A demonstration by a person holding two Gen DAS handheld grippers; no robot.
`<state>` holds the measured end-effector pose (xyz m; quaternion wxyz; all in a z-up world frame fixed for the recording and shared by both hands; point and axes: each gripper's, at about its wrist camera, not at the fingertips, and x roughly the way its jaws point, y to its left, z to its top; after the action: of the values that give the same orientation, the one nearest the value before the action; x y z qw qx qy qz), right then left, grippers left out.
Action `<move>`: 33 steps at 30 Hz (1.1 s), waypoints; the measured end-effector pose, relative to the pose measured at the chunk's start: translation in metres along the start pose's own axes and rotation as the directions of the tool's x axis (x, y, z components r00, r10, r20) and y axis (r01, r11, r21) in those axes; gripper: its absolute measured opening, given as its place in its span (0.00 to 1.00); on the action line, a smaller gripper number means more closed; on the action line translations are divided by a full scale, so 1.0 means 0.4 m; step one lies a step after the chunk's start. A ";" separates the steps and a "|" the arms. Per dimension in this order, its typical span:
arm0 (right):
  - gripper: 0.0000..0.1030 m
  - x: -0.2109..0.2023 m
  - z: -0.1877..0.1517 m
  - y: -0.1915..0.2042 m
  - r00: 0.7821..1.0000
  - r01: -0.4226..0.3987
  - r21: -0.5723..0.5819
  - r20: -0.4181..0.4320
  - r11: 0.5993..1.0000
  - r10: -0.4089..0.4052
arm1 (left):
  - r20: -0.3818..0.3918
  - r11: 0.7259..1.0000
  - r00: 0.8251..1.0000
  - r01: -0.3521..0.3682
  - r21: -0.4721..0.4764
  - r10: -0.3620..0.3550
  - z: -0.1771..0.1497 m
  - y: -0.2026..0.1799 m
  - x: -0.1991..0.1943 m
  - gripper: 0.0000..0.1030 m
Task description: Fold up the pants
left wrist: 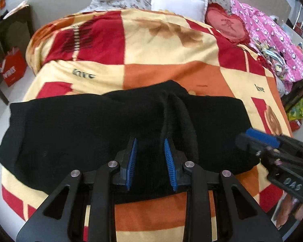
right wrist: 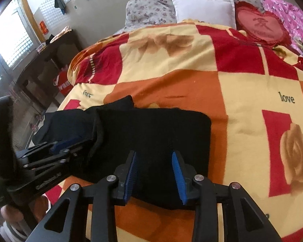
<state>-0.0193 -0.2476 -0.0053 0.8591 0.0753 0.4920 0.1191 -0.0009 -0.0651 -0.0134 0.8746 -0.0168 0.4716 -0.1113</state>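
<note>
On the near part of the bed, over its red, orange and cream blanket, the black pants lie crosswise, already gathered into a broad, roughly rectangular bundle.

At the left end, in the left wrist view, the cloth is rounded and somewhat slack, with a ribbed hem edge showing and the outline uneven; this end hangs close to the bed's side. It looks the least tidy part and, in my judgement, still wants squaring or another fold.

Toward the middle, the left tool hovers just above the pants with its blue-padded fingers spread and nothing between them. Just beyond it a raised ridge of doubled fabric runs away from the camera, which suggests one layer has been laid over another there, though how many layers lie beneath I cannot tell.

Further right, the right wrist view shows the right tool, likewise spread and empty, poised over the near edge of the pants. The right half lies flat, with a fairly straight far edge and a clean rounded corner against the blanket.

So the lengthwise fold appears done and the right side settled. What seems left is to bring the looser left portion over, or fold the bundle once more, then smooth it.
</note>
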 end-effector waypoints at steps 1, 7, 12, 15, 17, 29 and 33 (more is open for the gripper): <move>0.38 0.015 -0.001 0.001 1.000 0.001 0.001 -0.015 1.000 -0.001 | 0.003 1.000 1.000 -0.012 -0.006 0.012 -0.002 0.004 0.004 0.26; 0.38 0.004 0.029 0.045 1.000 -0.019 -0.022 -0.001 1.000 0.019 | -0.027 0.999 0.999 -0.025 -0.041 0.023 -0.001 0.041 0.017 0.26; 0.38 0.017 0.055 0.086 0.999 -0.031 -0.031 0.009 0.999 0.031 | 0.015 0.997 0.999 -0.046 -0.066 0.047 0.006 0.073 -0.023 0.26; 0.38 0.030 0.052 0.095 1.000 -0.027 -0.021 0.005 0.999 0.027 | 0.018 0.995 0.998 -0.061 -0.078 0.063 0.007 0.090 -0.033 0.26; 0.38 0.035 0.048 0.098 1.000 -0.026 -0.016 -0.002 1.000 0.026 | 0.016 0.994 0.997 -0.067 -0.085 0.069 0.007 0.098 -0.034 0.26; 0.38 0.038 0.061 0.173 0.998 -0.057 -0.070 -0.029 0.996 0.055 | 0.012 0.984 0.992 -0.126 -0.123 0.129 -0.001 0.149 -0.041 0.26; 0.38 0.058 0.083 0.223 0.992 -0.122 -0.099 -0.030 0.988 0.120 | -0.001 0.976 0.990 -0.136 -0.167 0.138 -0.011 0.199 -0.055 0.26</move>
<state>0.0088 -0.1559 0.0143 0.8470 0.0602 0.4903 0.1966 -0.0021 0.0174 -0.0087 0.8783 -0.0581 0.4744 -0.0108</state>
